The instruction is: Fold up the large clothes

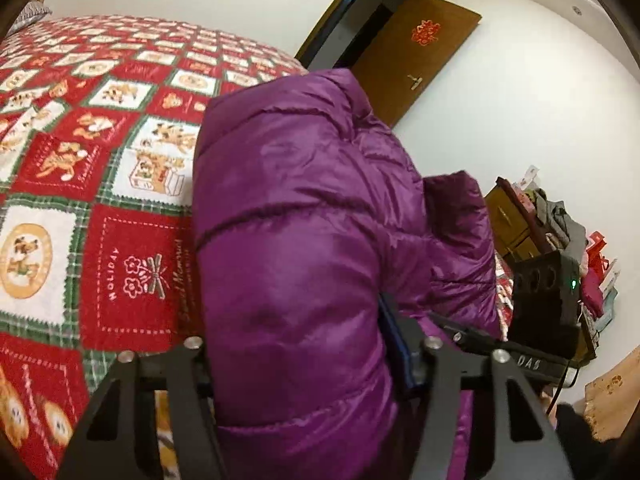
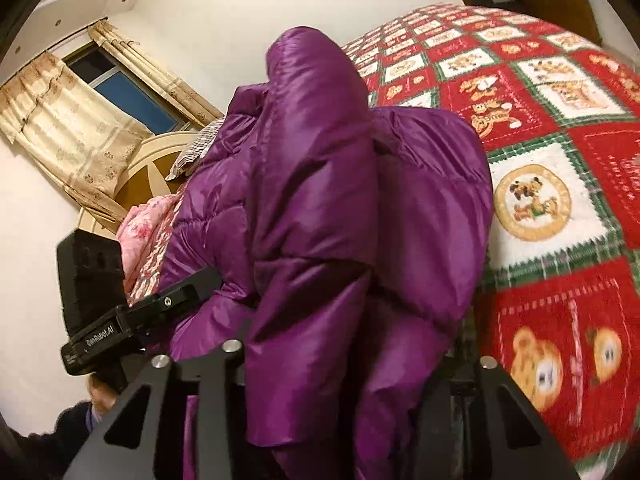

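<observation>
A puffy purple quilted jacket (image 1: pixel 304 216) hangs bunched and lifted above a bed covered by a red, white and green teddy-bear quilt (image 1: pixel 100 200). In the left wrist view the jacket fills my left gripper (image 1: pixel 296 336). Its blue right pad (image 1: pixel 394 336) presses into the fabric, and the other finger is hidden behind the fabric. In the right wrist view a thick fold of the jacket (image 2: pixel 320 208) bulges out of my right gripper (image 2: pixel 340 360) and hides both fingertips. The two grippers sit side by side; the left one's black body (image 2: pixel 104 320) shows beside the right.
The quilt (image 2: pixel 560 200) spreads beyond the jacket. An open brown door (image 1: pixel 408 52) and a cluttered dresser (image 1: pixel 552 220) stand on the right side of the left wrist view. A curtained window (image 2: pixel 100 92), headboard (image 2: pixel 152 168), striped pillow (image 2: pixel 196 152) and pink blanket (image 2: pixel 140 224) lie at the bed's head.
</observation>
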{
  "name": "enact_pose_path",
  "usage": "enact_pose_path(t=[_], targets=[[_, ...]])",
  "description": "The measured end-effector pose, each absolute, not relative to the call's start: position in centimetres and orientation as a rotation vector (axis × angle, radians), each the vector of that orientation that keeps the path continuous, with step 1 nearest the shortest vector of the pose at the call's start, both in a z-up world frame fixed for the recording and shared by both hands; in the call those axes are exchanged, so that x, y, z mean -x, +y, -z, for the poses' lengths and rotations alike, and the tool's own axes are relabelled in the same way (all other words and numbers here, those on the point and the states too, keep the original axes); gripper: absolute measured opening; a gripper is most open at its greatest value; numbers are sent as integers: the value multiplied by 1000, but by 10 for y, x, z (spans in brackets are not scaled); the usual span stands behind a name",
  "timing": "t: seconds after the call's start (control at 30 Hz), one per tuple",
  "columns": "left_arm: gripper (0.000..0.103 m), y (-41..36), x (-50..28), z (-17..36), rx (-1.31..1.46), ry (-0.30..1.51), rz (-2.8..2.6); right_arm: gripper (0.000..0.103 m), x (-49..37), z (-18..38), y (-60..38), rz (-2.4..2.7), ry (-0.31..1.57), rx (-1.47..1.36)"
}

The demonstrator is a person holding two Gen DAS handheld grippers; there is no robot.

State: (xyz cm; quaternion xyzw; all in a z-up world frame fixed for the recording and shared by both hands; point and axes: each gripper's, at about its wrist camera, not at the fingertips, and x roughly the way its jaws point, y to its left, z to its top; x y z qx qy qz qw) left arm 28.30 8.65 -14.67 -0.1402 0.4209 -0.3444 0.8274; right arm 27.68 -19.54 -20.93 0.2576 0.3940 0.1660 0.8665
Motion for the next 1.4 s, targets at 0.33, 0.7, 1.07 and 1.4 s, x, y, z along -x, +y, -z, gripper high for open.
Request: enact_pose_path(t=[0.33,0.7,1.07,1.4], targets=[[58,83,-260,103,331,810,806,35,-222,153,-200,-293,699,-475],[58,3,-269,77,239,783,935,34,-174,100,-272,-75,590,-377],[58,-61,-288,88,138,844,945,33,-170,104,-344,59,587,-392],[58,-97,-321,132,52,969,761,31,-244,156,-384,35,711,-436]])
